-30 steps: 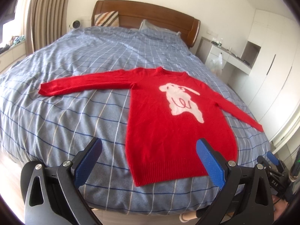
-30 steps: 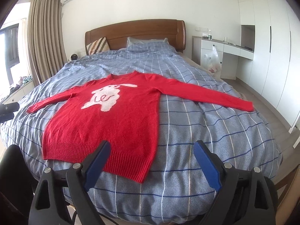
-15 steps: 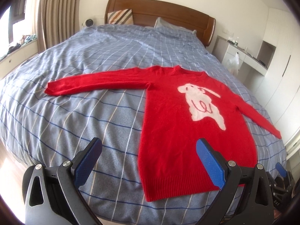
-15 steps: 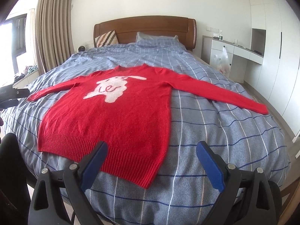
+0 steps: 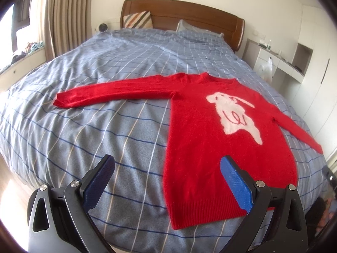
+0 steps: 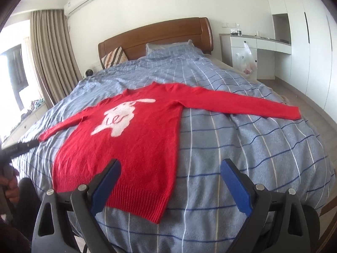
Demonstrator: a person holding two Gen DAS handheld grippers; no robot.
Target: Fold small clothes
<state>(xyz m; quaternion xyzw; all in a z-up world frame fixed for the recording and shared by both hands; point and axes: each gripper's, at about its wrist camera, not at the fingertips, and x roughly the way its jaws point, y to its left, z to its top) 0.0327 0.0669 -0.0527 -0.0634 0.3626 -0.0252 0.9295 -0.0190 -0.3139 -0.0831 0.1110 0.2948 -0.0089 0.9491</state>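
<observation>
The left tongs are hanging with their blue pads wide apart and holding nothing. The right tongs are also wide apart and holding nothing. Just past both tongs, a red sweater is lying flat on the blue checked bed, sleeves stretched out to each side. Far behind it, a striped pillow is leaning on the wooden headboard.

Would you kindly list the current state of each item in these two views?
red sweater: flat, face up, unfolded, both sleeves spread out
left gripper: open, holding nothing
right gripper: open, holding nothing
bed: made, checked cover on
plastic bag: hanging on the cabinet
</observation>
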